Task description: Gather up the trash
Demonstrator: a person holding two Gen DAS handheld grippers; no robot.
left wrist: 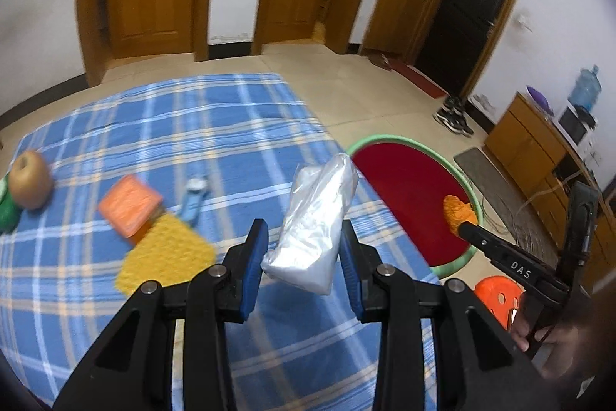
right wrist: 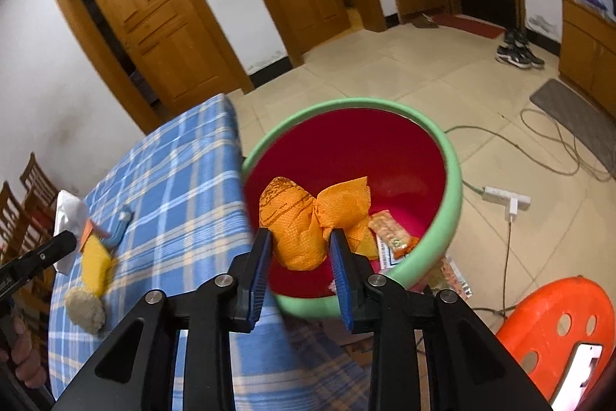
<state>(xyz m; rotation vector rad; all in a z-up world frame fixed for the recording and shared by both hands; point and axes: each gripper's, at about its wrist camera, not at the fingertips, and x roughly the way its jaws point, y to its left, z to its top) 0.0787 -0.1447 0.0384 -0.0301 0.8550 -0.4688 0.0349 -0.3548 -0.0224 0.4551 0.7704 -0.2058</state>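
My left gripper (left wrist: 303,242) is shut on a crumpled clear plastic bag (left wrist: 315,222) and holds it above the blue plaid table (left wrist: 115,126). My right gripper (right wrist: 301,244) is shut on a crumpled orange paper napkin (right wrist: 304,218) and holds it over the red bin with a green rim (right wrist: 454,180). The bin (left wrist: 408,187) stands on the floor beside the table's right edge, with wrappers (right wrist: 392,237) in it. The right gripper and its napkin (left wrist: 458,210) also show in the left wrist view.
On the table lie an orange box (left wrist: 129,205), a yellow sponge (left wrist: 165,253), a small blue bottle (left wrist: 194,199), a brown fruit (left wrist: 30,180) and a green object (left wrist: 7,214). An orange stool (right wrist: 558,330), a power strip (right wrist: 504,197) and cables are on the floor.
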